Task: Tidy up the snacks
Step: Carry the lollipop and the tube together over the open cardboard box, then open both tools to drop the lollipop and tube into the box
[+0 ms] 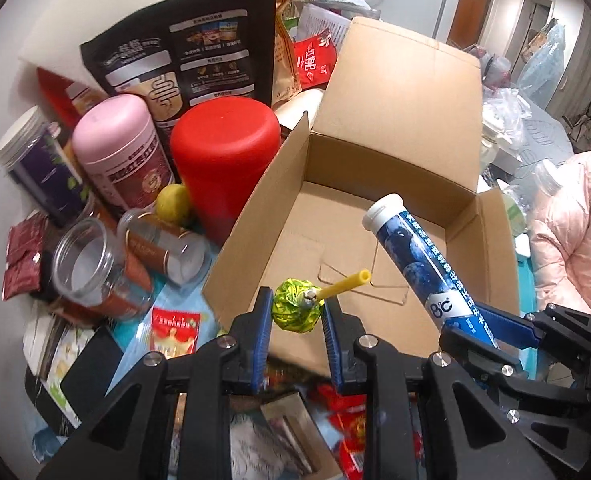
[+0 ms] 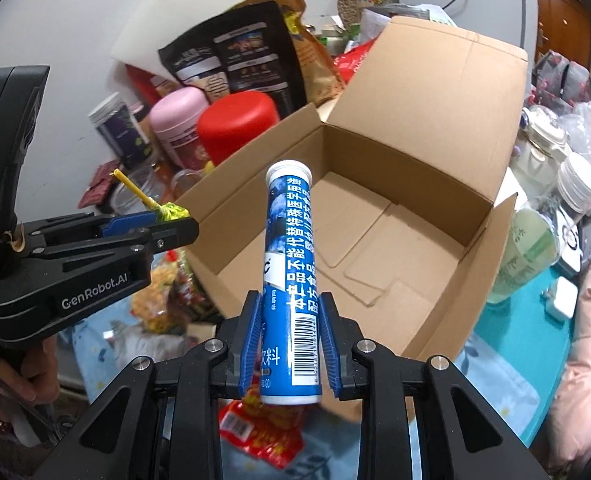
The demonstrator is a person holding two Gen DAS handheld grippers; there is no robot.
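My left gripper is shut on a lollipop in a green-yellow wrapper, its yellow stick pointing away, held over the near edge of an open cardboard box. The lollipop also shows in the right wrist view. My right gripper is shut on a blue tablet tube with a white cap, held above the box. The tube shows at right in the left wrist view. The box holds nothing that I can see.
Left of the box stand a red canister, a pink-lidded can, a dark pouch and clear jars. Red snack packets lie on the blue cloth in front. Bottles and bags crowd the right side.
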